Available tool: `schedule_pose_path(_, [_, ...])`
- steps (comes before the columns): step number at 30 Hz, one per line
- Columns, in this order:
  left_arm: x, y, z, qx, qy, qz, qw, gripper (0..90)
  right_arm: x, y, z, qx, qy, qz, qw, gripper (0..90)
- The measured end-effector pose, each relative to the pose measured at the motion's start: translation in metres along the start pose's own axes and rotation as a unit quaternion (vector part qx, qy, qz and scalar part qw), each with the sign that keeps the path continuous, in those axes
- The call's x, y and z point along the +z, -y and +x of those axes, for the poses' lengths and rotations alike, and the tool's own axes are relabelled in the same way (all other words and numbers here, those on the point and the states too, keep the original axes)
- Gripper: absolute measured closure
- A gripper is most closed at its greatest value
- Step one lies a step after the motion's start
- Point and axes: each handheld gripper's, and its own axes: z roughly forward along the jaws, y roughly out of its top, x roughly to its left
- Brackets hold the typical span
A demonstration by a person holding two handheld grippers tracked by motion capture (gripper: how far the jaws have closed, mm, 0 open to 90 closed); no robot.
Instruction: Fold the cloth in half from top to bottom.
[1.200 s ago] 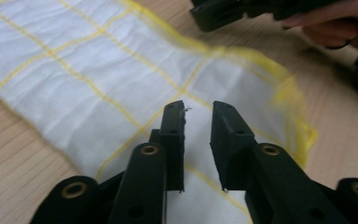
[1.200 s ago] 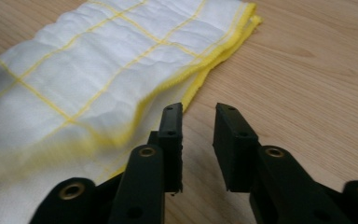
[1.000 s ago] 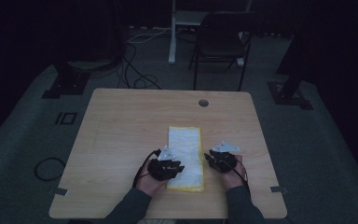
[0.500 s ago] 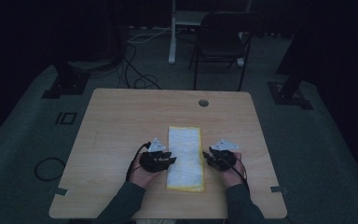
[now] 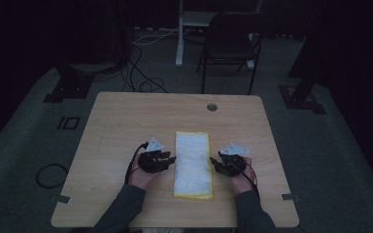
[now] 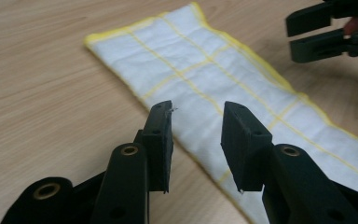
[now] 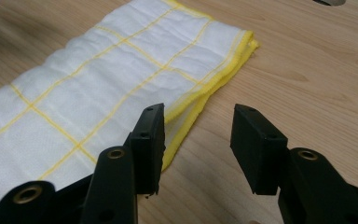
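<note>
On the desk [image 5: 126,121], mid-front, lies a folded white cloth [image 5: 193,162] with yellow lines, long axis running away from me. My left tongs [image 5: 167,159] sit at its left long edge, jaws parted, holding nothing. My right tongs [image 5: 215,162] sit at its right edge, jaws wide, empty too. Both about level, mid-length; neither clearly nearer. Cloth between them. Nothing in the way; cable hole [image 5: 212,107] far off. Likely next: pinch both long edges.
</note>
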Motion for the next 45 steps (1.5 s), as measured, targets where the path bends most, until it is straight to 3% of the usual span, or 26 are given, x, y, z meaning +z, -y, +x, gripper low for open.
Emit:
schedule_pose_path(14, [0.000, -0.005, 0.021, -0.017, -0.021, -0.007, 0.9996, 63.1, 0.003, -0.012, 0.000, 0.009, -0.005, -0.005, 0.9999, 51.8])
schedule_pose_path(20, [0.005, -0.006, 0.025, -0.023, -0.021, -0.006, 0.9995, 63.1, 0.004, -0.013, -0.002, 0.022, -0.013, -0.010, 0.9996, 54.1])
schedule_pose_path(36, [0.019, -0.010, 0.033, -0.026, -0.027, -0.004, 0.9993, 63.2, 0.010, -0.029, -0.008, 0.017, -0.004, -0.018, 0.9997, 57.2])
schedule_pose_path(45, [0.027, -0.013, 0.036, -0.022, -0.031, 0.002, 0.9993, 62.8, 0.024, -0.038, -0.016, 0.014, -0.004, -0.019, 0.9997, 59.2])
